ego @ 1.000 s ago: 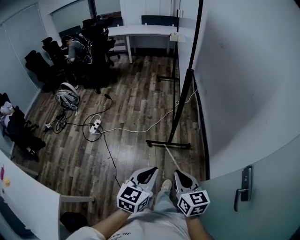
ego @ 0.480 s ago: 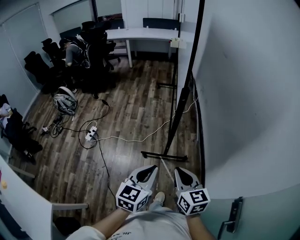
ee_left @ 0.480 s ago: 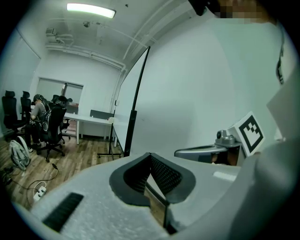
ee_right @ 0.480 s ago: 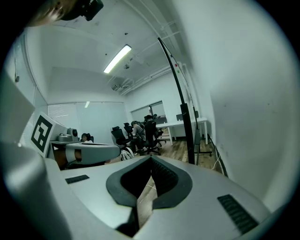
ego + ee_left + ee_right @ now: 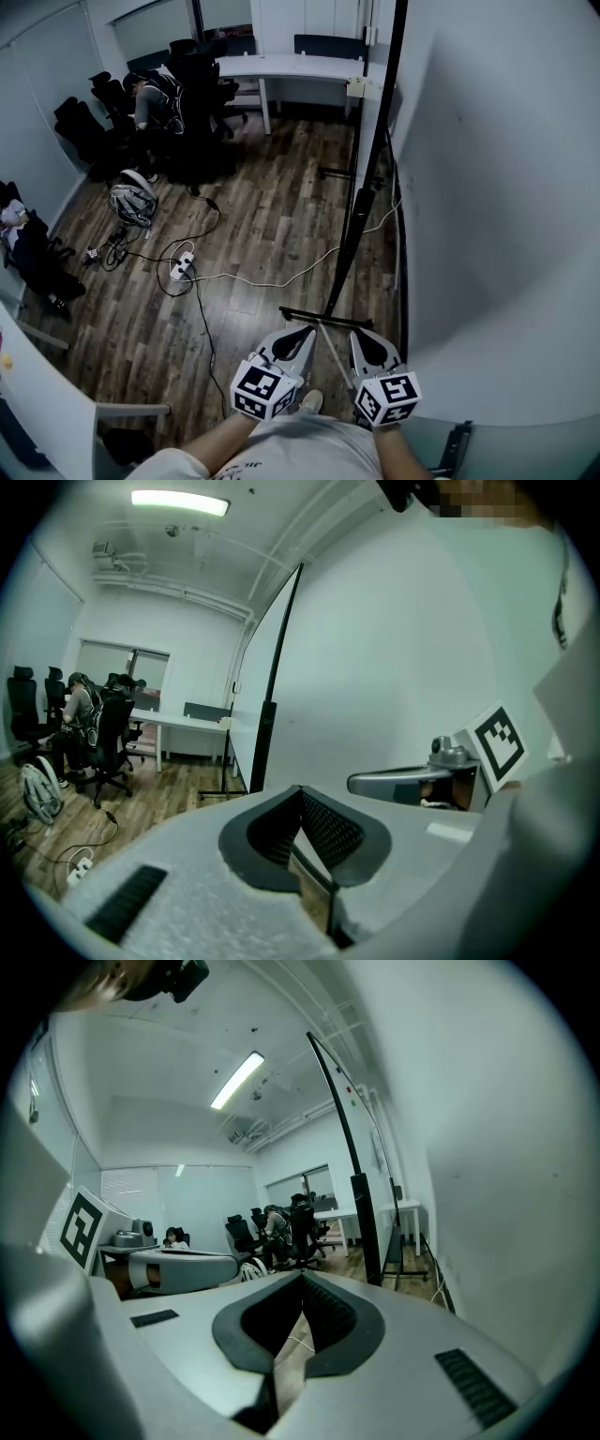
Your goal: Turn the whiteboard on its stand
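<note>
Both closed, left gripper (image 5: 304, 331), right gripper (image 5: 360, 334), smooth whiteboard (image 5: 487, 187), slim black stand (image 5: 350, 251)

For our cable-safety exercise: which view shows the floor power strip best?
The head view: the power strip lies whole among its cables. The left gripper view catches it at the edge; the right gripper view misses it.

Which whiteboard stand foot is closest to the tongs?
The black foot bar just beyond the left tongs and right tongs; the other foot sits by the white desk.
</note>
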`<state>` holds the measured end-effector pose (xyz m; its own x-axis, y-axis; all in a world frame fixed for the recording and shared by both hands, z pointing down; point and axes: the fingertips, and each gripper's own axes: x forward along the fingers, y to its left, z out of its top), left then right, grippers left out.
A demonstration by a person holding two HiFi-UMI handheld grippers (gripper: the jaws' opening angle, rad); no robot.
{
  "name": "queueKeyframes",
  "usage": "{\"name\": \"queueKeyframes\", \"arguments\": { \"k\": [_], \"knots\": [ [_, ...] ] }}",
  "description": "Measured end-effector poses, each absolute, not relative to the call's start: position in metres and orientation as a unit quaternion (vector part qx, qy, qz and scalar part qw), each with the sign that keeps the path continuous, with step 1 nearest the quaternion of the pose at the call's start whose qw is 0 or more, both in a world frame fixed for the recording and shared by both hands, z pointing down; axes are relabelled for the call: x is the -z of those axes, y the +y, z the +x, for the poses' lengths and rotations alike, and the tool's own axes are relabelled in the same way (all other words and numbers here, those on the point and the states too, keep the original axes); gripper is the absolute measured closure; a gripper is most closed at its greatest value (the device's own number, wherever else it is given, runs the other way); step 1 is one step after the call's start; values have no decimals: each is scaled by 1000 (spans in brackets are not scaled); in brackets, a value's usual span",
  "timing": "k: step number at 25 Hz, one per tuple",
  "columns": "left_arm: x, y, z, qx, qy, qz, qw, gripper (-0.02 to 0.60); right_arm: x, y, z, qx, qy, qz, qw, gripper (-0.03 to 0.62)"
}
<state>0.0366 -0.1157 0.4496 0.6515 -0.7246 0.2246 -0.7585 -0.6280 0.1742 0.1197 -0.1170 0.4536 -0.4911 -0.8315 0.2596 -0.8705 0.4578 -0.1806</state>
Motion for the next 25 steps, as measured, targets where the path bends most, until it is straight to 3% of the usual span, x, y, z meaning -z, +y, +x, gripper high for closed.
{"name": "queueKeyframes", "arguments": {
  "k": [25],
  "knots": [
    [-442, -186, 29, -80, -375, 916, 122, 572, -436, -199, 117, -118, -831, 540, 64, 591]
  ]
}}
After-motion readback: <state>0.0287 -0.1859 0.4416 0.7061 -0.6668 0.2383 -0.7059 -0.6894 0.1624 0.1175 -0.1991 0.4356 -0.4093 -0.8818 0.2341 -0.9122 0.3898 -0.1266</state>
